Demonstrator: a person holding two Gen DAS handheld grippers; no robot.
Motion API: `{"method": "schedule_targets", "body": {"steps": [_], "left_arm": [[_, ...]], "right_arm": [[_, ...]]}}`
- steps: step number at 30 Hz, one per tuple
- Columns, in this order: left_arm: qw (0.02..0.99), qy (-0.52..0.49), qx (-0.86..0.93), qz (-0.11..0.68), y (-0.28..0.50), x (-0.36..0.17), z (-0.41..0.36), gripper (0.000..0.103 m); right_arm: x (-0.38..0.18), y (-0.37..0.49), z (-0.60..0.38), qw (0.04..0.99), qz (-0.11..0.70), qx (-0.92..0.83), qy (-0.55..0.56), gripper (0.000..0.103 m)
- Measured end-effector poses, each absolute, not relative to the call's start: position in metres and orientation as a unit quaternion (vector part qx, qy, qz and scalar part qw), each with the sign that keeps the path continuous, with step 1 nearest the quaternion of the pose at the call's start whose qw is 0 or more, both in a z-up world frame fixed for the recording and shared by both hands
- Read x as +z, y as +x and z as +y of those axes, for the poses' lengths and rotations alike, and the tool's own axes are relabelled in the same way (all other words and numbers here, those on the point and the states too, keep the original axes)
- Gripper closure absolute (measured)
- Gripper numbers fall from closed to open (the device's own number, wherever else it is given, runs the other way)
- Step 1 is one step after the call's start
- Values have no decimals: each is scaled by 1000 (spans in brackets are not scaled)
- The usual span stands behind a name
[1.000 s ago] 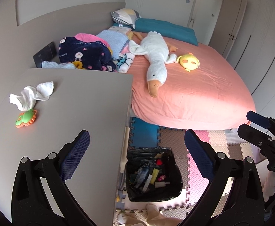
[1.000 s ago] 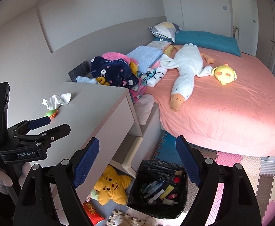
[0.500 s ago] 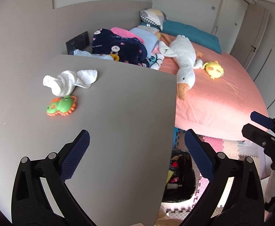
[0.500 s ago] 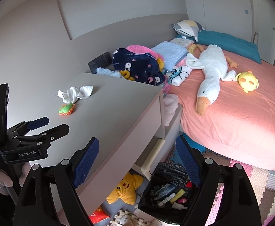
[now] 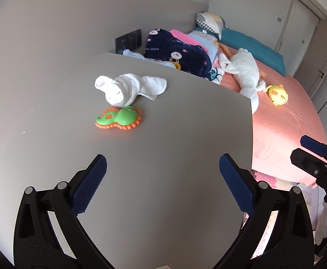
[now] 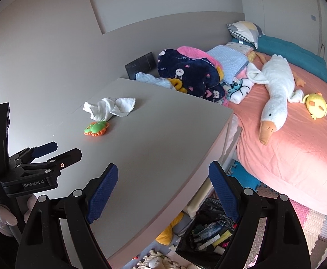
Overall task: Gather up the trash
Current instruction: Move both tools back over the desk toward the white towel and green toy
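A crumpled white cloth [image 5: 127,87] lies on the grey table top [image 5: 174,134], with a green and orange toy [image 5: 118,118] just in front of it. Both also show in the right wrist view, the cloth [image 6: 108,108] and the toy [image 6: 96,129]. My left gripper [image 5: 162,168] is open and empty, above the table and short of the toy. My right gripper [image 6: 163,179] is open and empty over the table's near right part. A black-lined trash bin [image 6: 210,233] with several items stands on the floor below the table's right edge.
A bed with a pink sheet [image 6: 297,145] stands to the right, with a white goose plush [image 6: 273,94], a yellow plush [image 6: 317,105] and piled blankets [image 6: 190,71]. A yellow star plush [image 6: 167,231] lies under the table. Foam mats [image 6: 315,222] cover the floor.
Both grippers have swung left and forward, from over the bin and floor to over the table top. The cloth and toy are now nearer and more central. Both stay open.
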State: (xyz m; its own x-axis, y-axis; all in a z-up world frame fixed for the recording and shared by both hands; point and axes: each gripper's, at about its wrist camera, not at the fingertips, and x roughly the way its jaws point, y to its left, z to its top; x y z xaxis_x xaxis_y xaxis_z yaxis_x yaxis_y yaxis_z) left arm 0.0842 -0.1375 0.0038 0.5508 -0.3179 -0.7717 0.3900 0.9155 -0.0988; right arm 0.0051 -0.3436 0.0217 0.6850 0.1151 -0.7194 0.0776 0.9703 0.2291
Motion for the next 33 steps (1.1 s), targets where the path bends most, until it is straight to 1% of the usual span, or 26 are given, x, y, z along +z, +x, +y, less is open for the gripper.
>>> {"method": "schedule_targets", "body": {"steps": [9, 33], "left_arm": [[880, 31, -176, 440, 118, -7, -117, 6], [861, 18, -155, 485, 204, -62, -113, 6]], "right_arm": [[18, 44, -322, 909, 400, 29, 116, 20], [-4, 150, -297, 900, 420, 48, 106, 20]]}}
